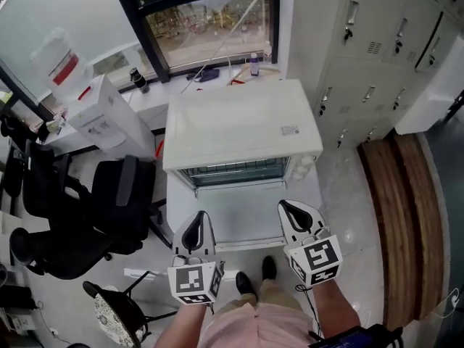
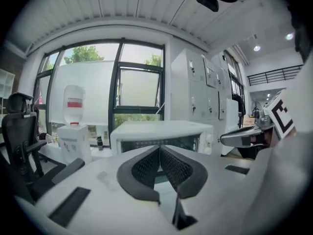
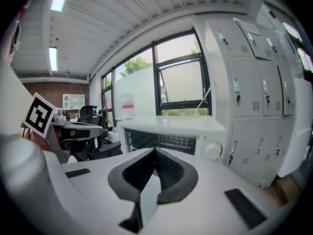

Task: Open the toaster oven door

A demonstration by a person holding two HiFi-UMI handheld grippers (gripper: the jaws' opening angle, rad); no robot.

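Both pinched together, empty: left claw (image 1: 196, 227), right claw (image 1: 293, 210). Toaster oven (image 1: 243, 125) ahead. Risk: closed tips shove it, no grip.

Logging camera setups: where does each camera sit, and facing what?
Head view: on the person's head, looking steeply down on the toaster oven; left gripper, right gripper and shoes show.
Left gripper view: on the left gripper, facing the oven's front; own shut jaws, right gripper at right.
Right gripper view: on the right gripper, facing the oven; own shut jaws, left gripper at left.
Shared: all see the oven.
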